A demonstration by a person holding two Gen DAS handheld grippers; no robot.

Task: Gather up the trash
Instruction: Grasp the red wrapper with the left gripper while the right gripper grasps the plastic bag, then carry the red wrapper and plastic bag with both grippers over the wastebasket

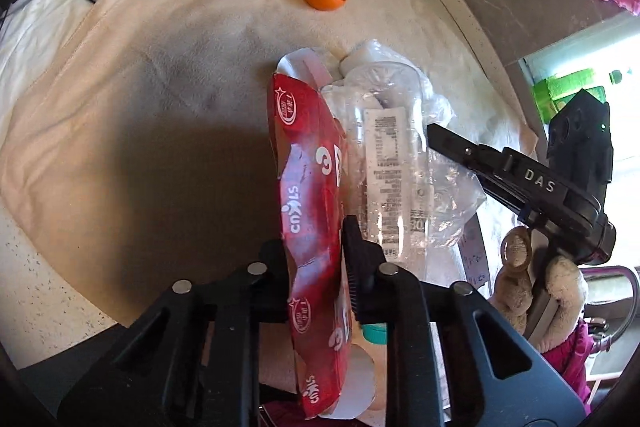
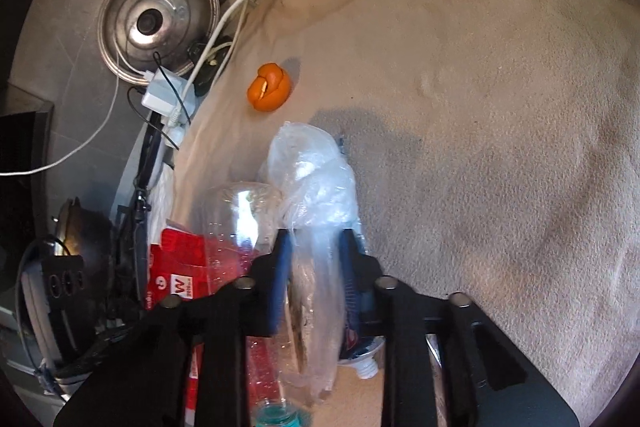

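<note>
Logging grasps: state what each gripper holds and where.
Left gripper is shut on the red carton, pinching its flattened wall near mid-length. Right gripper is shut on the crumpled clear plastic bag, around its bunched middle.

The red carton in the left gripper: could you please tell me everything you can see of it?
The red carton is a flattened cardboard pack, glossy red outside with white lettering and round logos, plain white inside where its torn far end gapes open. It stands on edge, creased and dented, clamped between the left gripper's fingers. It runs from the bottom of the left wrist view toward the beige cloth. Its right face presses against a clear plastic bottle. In the right wrist view it shows through that bottle.
</note>
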